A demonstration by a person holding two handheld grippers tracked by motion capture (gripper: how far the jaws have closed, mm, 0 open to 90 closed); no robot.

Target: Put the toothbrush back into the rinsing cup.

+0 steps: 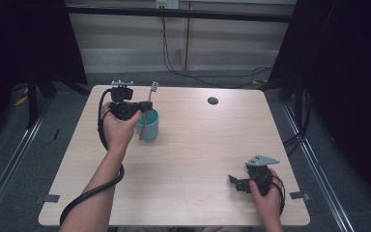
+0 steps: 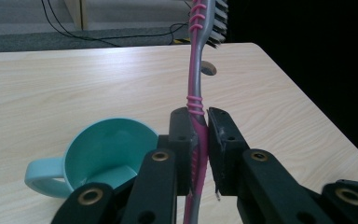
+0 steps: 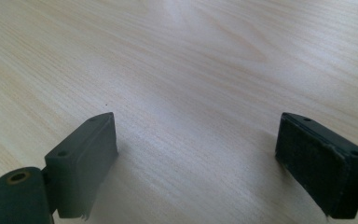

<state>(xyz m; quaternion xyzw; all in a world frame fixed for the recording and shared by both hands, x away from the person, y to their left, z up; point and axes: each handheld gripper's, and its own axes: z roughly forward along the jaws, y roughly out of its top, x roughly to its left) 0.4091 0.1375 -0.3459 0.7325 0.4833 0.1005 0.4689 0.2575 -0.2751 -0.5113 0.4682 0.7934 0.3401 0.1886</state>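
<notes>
Table [image 1: 193, 145]: light wood, w/ a small dark round hole [image 1: 213, 100] near the far edge, right of centre.

Left hand [image 1: 117, 129] at far left of table, holding the left gripper [image 2: 200, 140] just beside the cup. Its jaws are closed tight on the brush, clamping the handle at about mid-length.

Right hand [image 1: 266, 198] at near right corner, well apart from the cup. Right gripper [image 3: 196, 158] low over bare wood, jaws spread wide, nothing between them; grey plate on top seen in high view.

Cup [image 2: 107, 154]: teal, upright on table, handle to the left in left gripper view; inside looks empty.

Brush [image 2: 196, 70]: pink/grey toothbrush, near upright, bristle head up, slightly tilted. In high view its lower end sits at the cup's front; can't tell if in or just outside it.
</notes>
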